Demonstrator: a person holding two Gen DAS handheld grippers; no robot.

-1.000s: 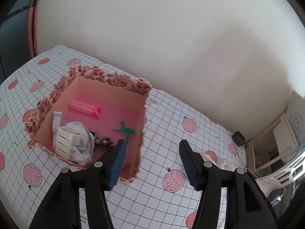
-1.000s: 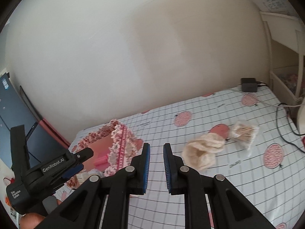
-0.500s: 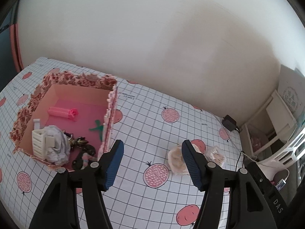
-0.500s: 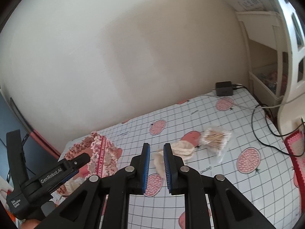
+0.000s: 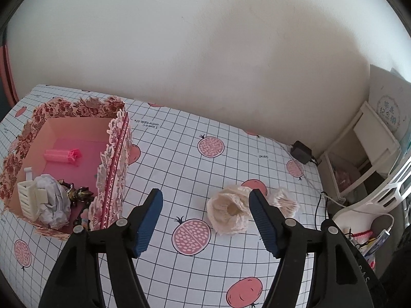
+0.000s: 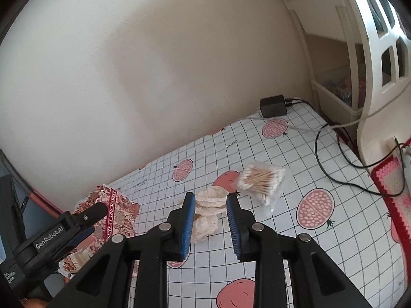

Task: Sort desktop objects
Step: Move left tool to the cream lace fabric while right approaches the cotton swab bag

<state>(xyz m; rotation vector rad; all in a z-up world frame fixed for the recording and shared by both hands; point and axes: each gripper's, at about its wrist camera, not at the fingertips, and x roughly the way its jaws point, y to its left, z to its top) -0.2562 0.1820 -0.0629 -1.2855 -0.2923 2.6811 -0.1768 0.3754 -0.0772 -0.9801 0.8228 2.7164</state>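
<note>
A cream lace cloth (image 5: 228, 211) lies crumpled on the checked tablecloth; it also shows in the right wrist view (image 6: 209, 206). A clear bag of cotton swabs (image 6: 260, 181) lies just right of it, seen partly in the left wrist view (image 5: 283, 201). A floral open box (image 5: 113, 164) at the left holds a pink clip (image 5: 63, 156), a white comb-like piece (image 5: 28, 199) and crumpled paper (image 5: 54, 205). My left gripper (image 5: 205, 205) is open and empty above the table, between box and cloth. My right gripper (image 6: 209, 206) is open, its jaws framing the cloth from above.
A black power adapter (image 6: 273, 106) with cables (image 6: 334, 169) sits at the table's far right by the wall. A white shelf unit (image 5: 370, 138) and a white chair (image 6: 380, 59) stand beyond the right edge. A crocheted pink mat (image 6: 393, 187) lies at the right.
Both grippers have swung right, away from the box toward the cloth. The right gripper's jaws have opened from nearly shut. The left stays open.
</note>
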